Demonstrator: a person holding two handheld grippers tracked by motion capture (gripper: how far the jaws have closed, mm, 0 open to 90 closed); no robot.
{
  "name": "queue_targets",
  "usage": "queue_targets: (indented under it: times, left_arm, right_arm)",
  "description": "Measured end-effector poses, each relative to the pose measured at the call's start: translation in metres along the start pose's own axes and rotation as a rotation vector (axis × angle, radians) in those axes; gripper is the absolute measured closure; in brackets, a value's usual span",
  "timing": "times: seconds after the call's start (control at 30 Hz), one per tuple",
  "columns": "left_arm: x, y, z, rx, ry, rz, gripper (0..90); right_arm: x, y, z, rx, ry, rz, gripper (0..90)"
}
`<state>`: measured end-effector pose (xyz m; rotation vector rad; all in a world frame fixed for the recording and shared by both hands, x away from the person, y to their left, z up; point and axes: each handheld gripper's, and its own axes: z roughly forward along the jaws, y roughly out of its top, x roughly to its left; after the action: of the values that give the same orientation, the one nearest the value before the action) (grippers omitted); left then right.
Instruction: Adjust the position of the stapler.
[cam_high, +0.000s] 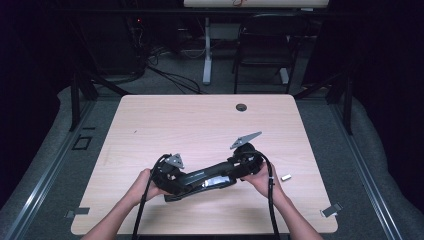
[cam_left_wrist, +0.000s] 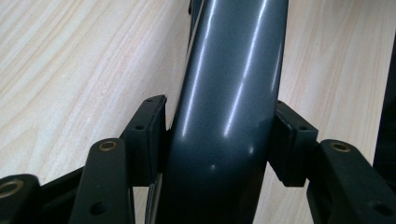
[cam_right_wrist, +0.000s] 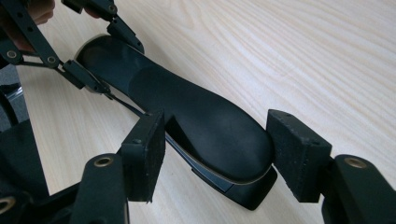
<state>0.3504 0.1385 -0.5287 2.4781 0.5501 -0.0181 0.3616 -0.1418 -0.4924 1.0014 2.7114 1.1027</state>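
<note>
I have a long dark stapler-like tool (cam_high: 202, 180) lying flat on the worktop (cam_high: 200, 120), close to the near edge and a little left of its middle, stretched roughly along that edge with its right end a bit farther from me. My left gripper (cam_high: 167, 176) is clamped on its left end: in the left gripper view both pads (cam_left_wrist: 149, 140) press against the glossy grey body (cam_left_wrist: 229, 112). My right gripper (cam_high: 245, 162) sits at the other end; in the right gripper view the matte black top (cam_right_wrist: 201, 121) lies between my jaws, the right pad (cam_right_wrist: 296, 154) touching its rounded end and the left pad (cam_right_wrist: 144, 154) just beside its side, so I cannot tell whether that grip is firm.

The worktop is pale wood-grain laminate with rounded corners and a round cable hole (cam_high: 241, 107) near the far edge. A small pale object (cam_high: 286, 177) lies near the right edge, apart from the tool. Grey carpet (cam_high: 380, 165) surrounds the table, with metal rails (cam_high: 47, 165) running along either side. Beyond the far edge the room is dark: a black chair (cam_high: 265, 45), a white table leg (cam_high: 206, 50) and loose cables (cam_high: 170, 75) on the floor
</note>
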Motion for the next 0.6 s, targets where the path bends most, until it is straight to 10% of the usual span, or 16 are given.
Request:
queue_targets:
  times: [0.6]
  left_arm:
    - [0.0047,0.0052,0.0029,0.02,-0.066,0.106,44.9]
  right_arm:
    - [0.0073,-0.0057,-0.0083,0.055,-0.002,-0.002,42.3]
